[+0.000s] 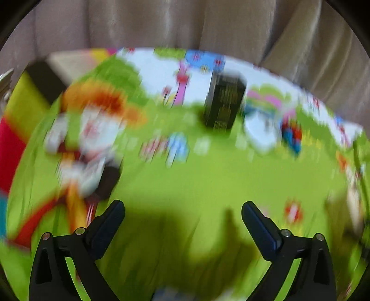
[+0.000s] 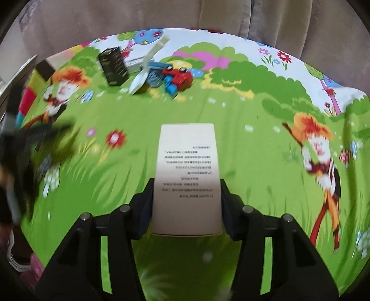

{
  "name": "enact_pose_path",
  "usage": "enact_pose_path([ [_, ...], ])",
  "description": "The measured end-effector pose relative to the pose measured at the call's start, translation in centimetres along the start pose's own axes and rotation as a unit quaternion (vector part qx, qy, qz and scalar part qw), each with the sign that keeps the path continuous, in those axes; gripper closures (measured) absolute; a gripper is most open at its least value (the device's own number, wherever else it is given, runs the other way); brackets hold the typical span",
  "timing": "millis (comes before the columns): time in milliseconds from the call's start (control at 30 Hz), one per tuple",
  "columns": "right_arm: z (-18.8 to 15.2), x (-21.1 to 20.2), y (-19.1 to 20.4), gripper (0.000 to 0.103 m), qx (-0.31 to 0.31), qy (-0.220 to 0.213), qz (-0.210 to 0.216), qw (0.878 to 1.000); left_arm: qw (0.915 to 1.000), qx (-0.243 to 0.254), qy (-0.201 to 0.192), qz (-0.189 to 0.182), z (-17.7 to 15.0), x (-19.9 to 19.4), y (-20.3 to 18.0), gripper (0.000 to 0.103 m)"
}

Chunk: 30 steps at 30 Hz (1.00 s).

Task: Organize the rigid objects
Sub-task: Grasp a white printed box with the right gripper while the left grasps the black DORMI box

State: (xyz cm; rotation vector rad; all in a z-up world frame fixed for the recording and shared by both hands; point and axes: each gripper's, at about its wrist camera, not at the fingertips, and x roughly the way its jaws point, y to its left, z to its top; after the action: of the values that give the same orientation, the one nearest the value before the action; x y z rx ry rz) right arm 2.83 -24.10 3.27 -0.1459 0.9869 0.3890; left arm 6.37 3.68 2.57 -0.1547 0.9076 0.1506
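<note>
A white box (image 2: 187, 162) with printed text lies lengthwise between the fingers of my right gripper (image 2: 187, 183), whose pads press on its two long sides. It rests on or just above the green cartoon sheet (image 2: 242, 111). My left gripper (image 1: 182, 205) stands wide open over bare green sheet with nothing between its fingers; its view is heavily blurred. A black box (image 1: 223, 104) stands upright ahead of it, and shows at the back left in the right wrist view as the black box (image 2: 113, 66). The left gripper shows as a dark blur (image 2: 34, 143) at the left edge.
Near the black box lie a red and blue toy vehicle (image 2: 178, 77), a white scoop (image 2: 143, 71) and a flat white box (image 2: 135, 62). A beige curtain (image 2: 138, 16) hangs behind the bed. Coloured blocks (image 1: 20, 115) sit at the left edge.
</note>
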Motion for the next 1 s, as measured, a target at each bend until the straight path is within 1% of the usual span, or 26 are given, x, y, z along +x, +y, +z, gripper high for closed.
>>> enact_pose_path([
  [67, -0.9, -0.3, 0.5, 0.048, 0.0, -0.009, -0.003, 1.0, 0.9995, -0.01, -0.028, -0.015, 3.6, 0.0, -0.9, 0.001],
  [100, -1.3, -0.1, 0.7, 0.047, 0.006, -0.008, -0.003, 1.0, 0.9983, -0.016, -0.055, -0.014, 6.4, 0.0, -1.6, 0.001],
  [133, -1.5, 0.4, 0.8, 0.047, 0.008, -0.004, -0.002, 1.0, 0.9973, -0.017, -0.072, -0.004, 7.9, 0.1, -2.0, 0.001],
  [167, -1.7, 0.7, 0.9, 0.047, 0.01, 0.001, 0.0, 1.0, 0.996, -0.016, -0.087, 0.015, 10.0, 0.4, -2.6, 0.001],
  [200, -1.9, 1.2, 1.0, 0.046, 0.013, 0.007, 0.001, 1.0, 0.9951, -0.014, -0.094, 0.03, 12.3, 1.0, -3.1, 0.001],
  [233, -2.2, 1.4, 1.3, 0.047, 0.006, 0.0, -0.007, 1.0, 0.9943, -0.013, -0.099, 0.038, 14.2, 1.6, -3.5, 0.001],
  [267, -2.4, 1.4, 1.7, 0.047, -0.005, -0.005, -0.015, 1.0, 0.9936, -0.011, -0.101, 0.05, 15.4, 2.2, -3.8, 0.001],
  [300, -2.4, 1.4, 1.7, 0.047, -0.003, -0.006, -0.017, 1.0, 0.9933, -0.009, -0.09, 0.071, 16.8, 3.4, -3.9, 0.002],
  [333, -2.4, 1.3, 1.6, 0.047, 0.002, -0.007, -0.015, 1.0, 0.9939, -0.009, -0.072, 0.082, 17.5, 4.5, -3.9, 0.009],
  [367, -2.5, 1.3, 1.5, 0.047, 0.003, -0.01, -0.013, 1.0, 0.9954, -0.005, -0.041, 0.086, 18.0, 6.1, -3.7, 0.015],
  [400, -2.6, 1.3, 1.5, 0.047, 0.001, -0.013, -0.012, 1.0, 0.9965, -0.003, -0.021, 0.081, 17.9, 7.0, -3.5, 0.028],
  [433, -2.7, 1.3, 1.5, 0.047, 0.001, -0.017, -0.012, 1.0, 0.9975, 0.0, 0.004, 0.071, 17.5, 7.9, -3.3, 0.034],
  [467, -2.8, 1.2, 1.5, 0.047, 0.0, -0.021, -0.011, 1.0, 0.9981, 0.006, 0.036, 0.05, 16.5, 8.5, -3.0, 0.036],
  [500, -2.9, 1.2, 1.5, 0.046, -0.002, -0.025, -0.011, 1.0, 0.9984, 0.013, 0.045, 0.033, 15.6, 8.4, -2.9, 0.04],
  [567, -3.1, 1.2, 1.5, 0.045, -0.001, -0.033, -0.007, 0.999, 0.9981, 0.038, 0.045, 0.018, 13.1, 6.8, -2.8, 0.04],
  [600, -3.1, 1.2, 1.5, 0.044, -0.001, -0.036, -0.006, 0.999, 0.997, 0.058, 0.05, 0.008, 11.2, 5.8, -2.8, 0.04],
  [633, -3.1, 1.3, 1.5, 0.044, 0.0, -0.038, -0.007, 0.999, 0.9952, 0.074, 0.064, -0.001, 9.5, 5.1, -2.8, 0.039],
  [667, -3.1, 1.3, 1.6, 0.043, 0.0, -0.042, -0.008, 0.999, 0.9938, 0.084, 0.071, -0.015, 7.9, 4.2, -2.8, 0.039],
  [700, -3.2, 1.4, 1.6, 0.042, 0.002, -0.045, -0.008, 0.999, 0.994, 0.083, 0.064, -0.031, 6.5, 2.9, -2.4, 0.039],
  [733, -3.2, 1.4, 1.6, 0.042, 0.003, -0.048, -0.008, 0.999, 0.9942, 0.082, 0.061, -0.031, 5.7, 2.1, -2.1, 0.039],
  [767, -3.3, 1.4, 1.7, 0.041, 0.004, -0.051, -0.009, 0.999, 0.9954, 0.076, 0.051, -0.029, 5.2, 1.3, -1.7, 0.039],
  [800, -3.3, 1.4, 1.7, 0.041, 0.005, -0.053, -0.011, 0.999, 0.9968, 0.062, 0.04, -0.031, 4.9, 0.5, -1.2, 0.035],
  [833, -3.3, 1.4, 1.7, 0.041, 0.007, -0.054, -0.012, 0.998, 0.9974, 0.053, 0.033, -0.036, 4.7, 0.1, -1.0, 0.029],
  [867, -3.3, 1.4, 1.8, 0.041, 0.008, -0.055, -0.013, 0.998, 0.9974, 0.055, 0.028, -0.038, 4.6, 0.0, -1.1, 0.026],
  [933, -3.3, 1.4, 1.8, 0.041, 0.007, -0.056, -0.015, 0.998, 0.9977, 0.064, 0.016, -0.019, 4.7, 0.6, -2.2, 0.02],
  [1000, -3.3, 1.5, 2.0, 0.038, 0.003, -0.055, -0.018, 0.998, 0.9972, 0.069, 0.027, -0.015, 5.1, 2.2, -3.4, 0.019],
])
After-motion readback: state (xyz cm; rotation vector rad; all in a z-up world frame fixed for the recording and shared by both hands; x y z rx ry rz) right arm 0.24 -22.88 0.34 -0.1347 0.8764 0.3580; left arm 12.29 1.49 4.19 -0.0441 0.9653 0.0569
